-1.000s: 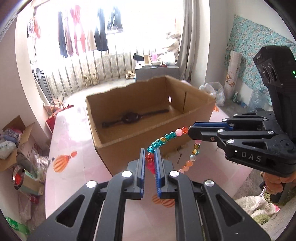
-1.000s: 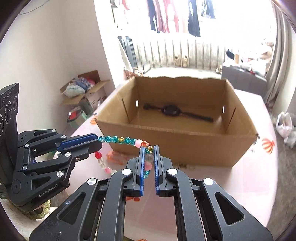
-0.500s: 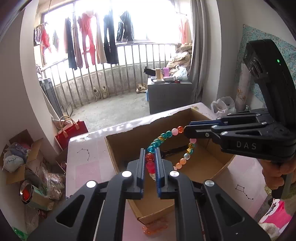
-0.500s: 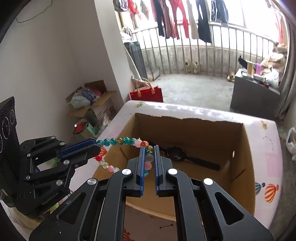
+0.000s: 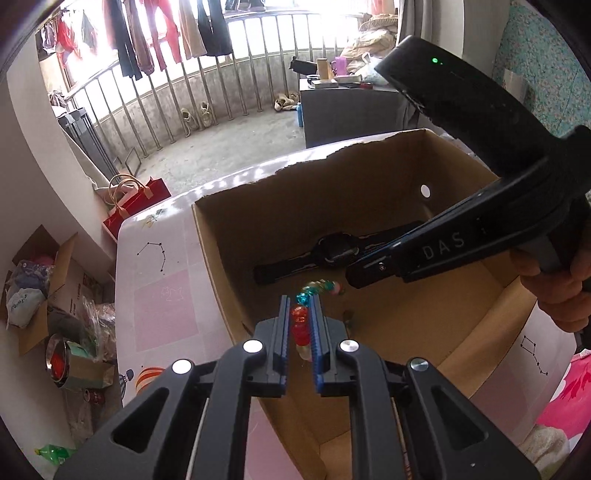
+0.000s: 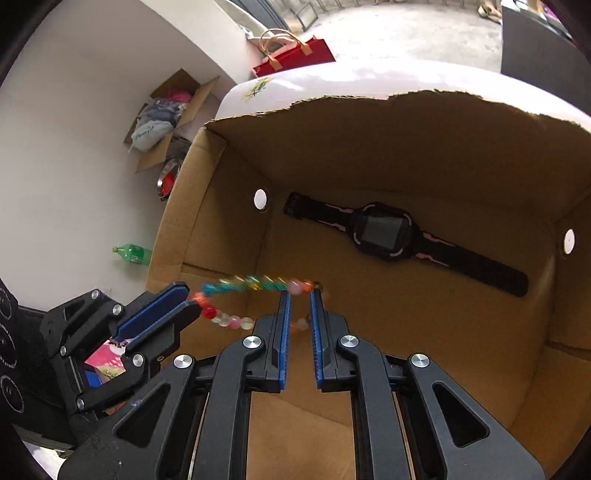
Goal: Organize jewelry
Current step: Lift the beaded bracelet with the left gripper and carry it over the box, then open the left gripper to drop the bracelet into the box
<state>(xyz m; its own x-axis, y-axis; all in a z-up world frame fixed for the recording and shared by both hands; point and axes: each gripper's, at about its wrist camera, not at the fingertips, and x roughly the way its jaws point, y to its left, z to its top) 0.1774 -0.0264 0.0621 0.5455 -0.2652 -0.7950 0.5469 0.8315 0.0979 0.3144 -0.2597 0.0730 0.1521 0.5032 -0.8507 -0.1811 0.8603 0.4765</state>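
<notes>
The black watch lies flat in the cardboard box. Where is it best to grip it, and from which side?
Probably the watch is best gripped at its thick case, from above through the open top of the box. The fingers would close across the case's width; the straps lie flat and thin on the floor.

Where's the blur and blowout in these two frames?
Left wrist view: the windows are blown out, and the beads smear beyond the sharp fingers. Right wrist view: even light, beads motion-blurred, watch crisp. Both are fisheye-bent at the edges.

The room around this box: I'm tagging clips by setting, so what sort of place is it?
Most likely a lived-in home, beside a balcony: clothes hang drying above a railing, shoes sit on the floor there, and a cardboard box stands on a patterned tablecloth.
</notes>
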